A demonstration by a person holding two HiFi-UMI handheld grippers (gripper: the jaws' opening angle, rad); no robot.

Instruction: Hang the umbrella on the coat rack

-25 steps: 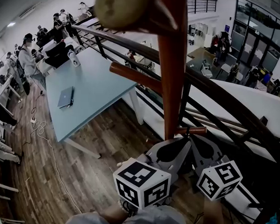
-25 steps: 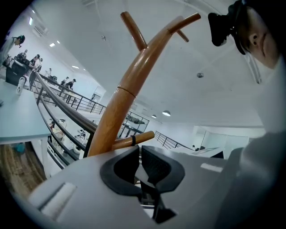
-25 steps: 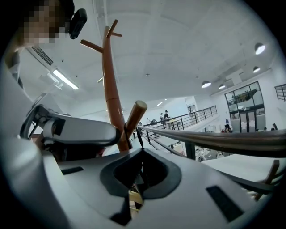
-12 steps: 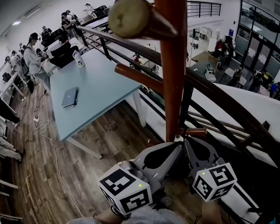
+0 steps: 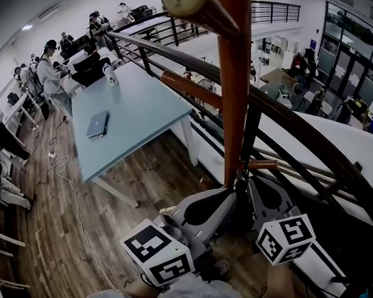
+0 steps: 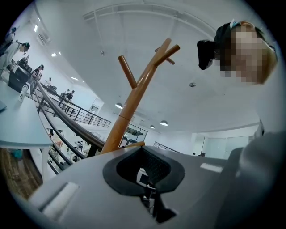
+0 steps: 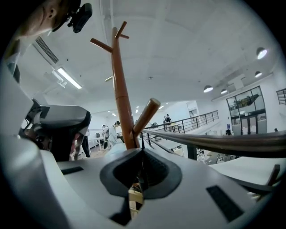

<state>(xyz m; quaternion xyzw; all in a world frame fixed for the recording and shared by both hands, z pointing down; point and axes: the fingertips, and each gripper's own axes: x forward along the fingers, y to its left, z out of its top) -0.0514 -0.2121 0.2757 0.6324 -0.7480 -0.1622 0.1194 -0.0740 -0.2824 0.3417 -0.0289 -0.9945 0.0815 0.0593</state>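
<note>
Two hand-held grippers (image 5: pixel 233 192) (image 5: pixel 251 181), one coat rack (image 5: pixel 236 104)

A laptop (image 5: pixel 98 123) lies on the pale table (image 5: pixel 142 102) beside a railing (image 5: pixel 179 57).

The coat rack (image 5: pixel 232 85) runs off the top edge, its foot hidden behind the left gripper (image 5: pixel 229 192) and right gripper (image 5: pixel 251 183).

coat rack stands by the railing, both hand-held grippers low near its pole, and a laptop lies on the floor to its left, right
Not quite. The head view shows the laptop lying on the light blue table, not the floor. The rest holds: the coat rack stands by the railing, with the left hand-held gripper and right hand-held gripper low near its pole.
</note>
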